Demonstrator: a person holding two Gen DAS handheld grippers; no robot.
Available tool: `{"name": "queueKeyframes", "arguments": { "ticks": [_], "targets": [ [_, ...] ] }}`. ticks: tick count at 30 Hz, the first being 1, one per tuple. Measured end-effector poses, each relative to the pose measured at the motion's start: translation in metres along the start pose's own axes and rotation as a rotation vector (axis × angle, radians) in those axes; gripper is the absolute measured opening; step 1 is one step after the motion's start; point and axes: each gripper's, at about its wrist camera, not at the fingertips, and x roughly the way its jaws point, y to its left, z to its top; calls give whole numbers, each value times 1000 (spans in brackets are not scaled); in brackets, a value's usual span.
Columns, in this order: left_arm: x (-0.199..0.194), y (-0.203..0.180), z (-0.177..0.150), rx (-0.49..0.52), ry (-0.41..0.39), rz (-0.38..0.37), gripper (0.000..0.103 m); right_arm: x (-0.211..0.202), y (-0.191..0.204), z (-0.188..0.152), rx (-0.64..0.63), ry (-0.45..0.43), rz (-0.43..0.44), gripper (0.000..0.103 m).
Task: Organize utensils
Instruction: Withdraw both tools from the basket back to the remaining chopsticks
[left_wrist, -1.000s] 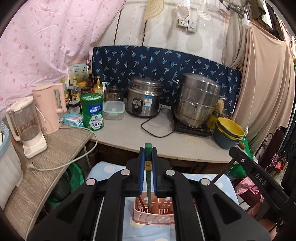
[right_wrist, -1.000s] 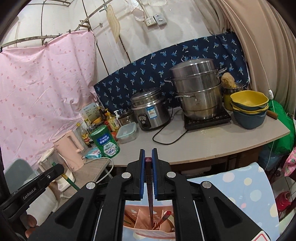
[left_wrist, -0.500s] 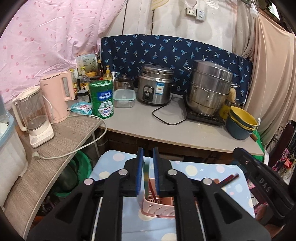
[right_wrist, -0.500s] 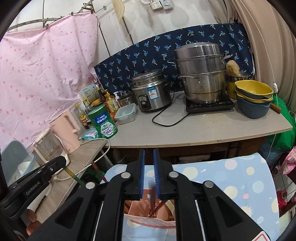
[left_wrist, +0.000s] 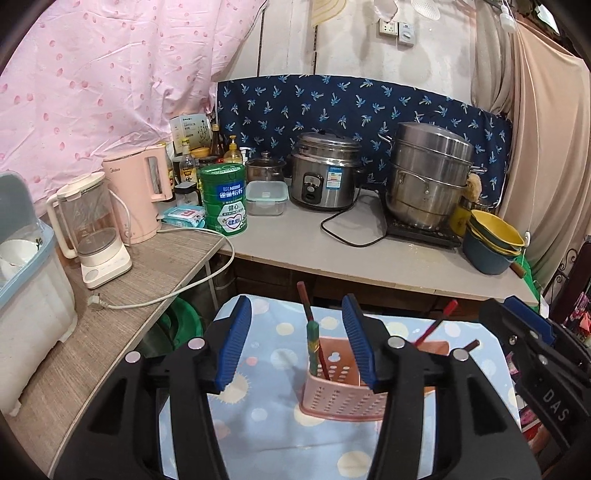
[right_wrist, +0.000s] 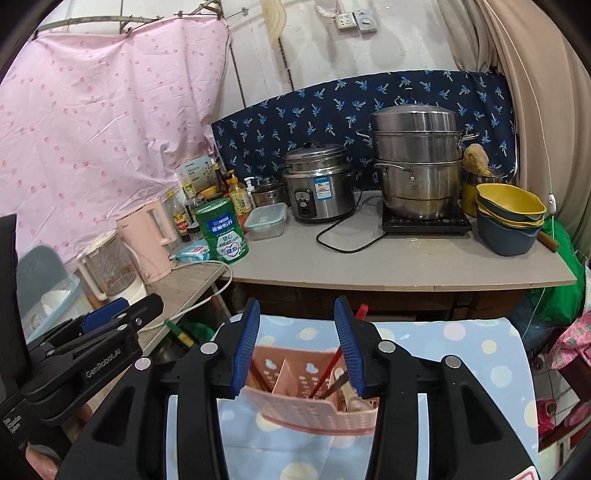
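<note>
left gripper (left_wrist: 295, 343): jaws wide apart, empty | right gripper (right_wrist: 297, 345): jaws wide apart, empty | pink utensil caddy (left_wrist: 343, 400): green-handled chopstick (left_wrist: 313, 347) standing at left, red chopsticks (right_wrist: 330, 365) leaning right

Ahead of the fingers ran a grey counter (left_wrist: 369, 254) w/ a navy leaf-print cloth (left_wrist: 362, 107) behind it. Pink spotted sheet (left_wrist: 92, 81) hung up-left, beige curtain (left_wrist: 546, 140) up-right, white wall (left_wrist: 354, 40) w/ sockets above.
</note>
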Motion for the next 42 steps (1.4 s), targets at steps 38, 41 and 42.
{"name": "queueKeyframes", "arguments": {
  "ticks": [38,41,42],
  "targets": [
    [-108,17,-243,105,253,53,63,-120,-5,-271,3,347,-51,47],
    [-110,16,-262,109,281,47,64,-120,-5,-290,5,374,-53,47],
    [-111,15,-268,118,288,49,64,-120,-5,-296,0,380,-59,47]
  ]
}}
